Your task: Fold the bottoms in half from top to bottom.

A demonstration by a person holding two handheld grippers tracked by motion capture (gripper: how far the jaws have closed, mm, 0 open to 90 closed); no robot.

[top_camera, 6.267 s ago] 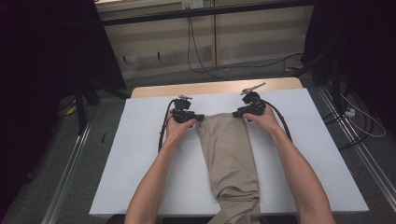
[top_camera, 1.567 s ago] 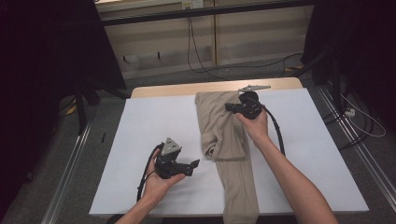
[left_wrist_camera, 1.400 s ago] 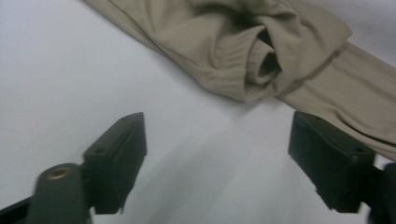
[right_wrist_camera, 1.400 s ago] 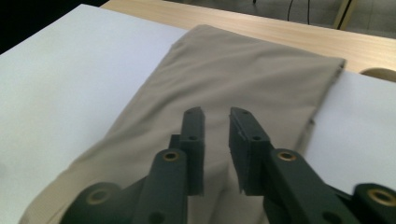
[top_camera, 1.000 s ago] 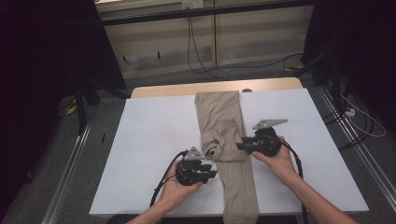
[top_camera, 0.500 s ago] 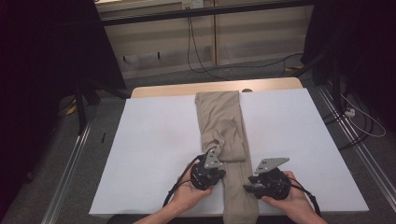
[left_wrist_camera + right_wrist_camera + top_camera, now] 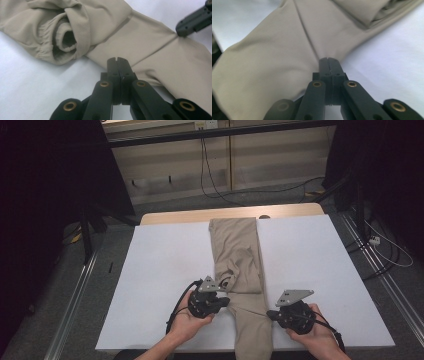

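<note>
Beige trousers (image 7: 240,250) lie lengthwise down the middle of the white table top (image 7: 160,265), with a bunched, rolled part (image 7: 227,279) at their left edge. My left gripper (image 7: 227,301) sits at the trousers' left edge near the front, and my right gripper (image 7: 270,313) at the right edge opposite. In the left gripper view the jaws (image 7: 117,60) are shut on the fabric edge (image 7: 150,42), just below the rolled cuff (image 7: 63,40); the right gripper (image 7: 192,21) shows at the far edge. In the right gripper view the jaws (image 7: 329,60) pinch the cloth (image 7: 274,50), and a crease runs from them.
A bare wooden strip (image 7: 175,216) runs along the table's far edge. Cables (image 7: 215,175) trail over the floor beyond, and metal rails (image 7: 75,305) flank the table. The trousers' near end (image 7: 255,345) reaches the front edge between the person's hands.
Both grippers have come from the table's far end and middle down to the front, and now sit at the trousers' two sides. The trousers lie farther up the table than 6.3 s ago.
</note>
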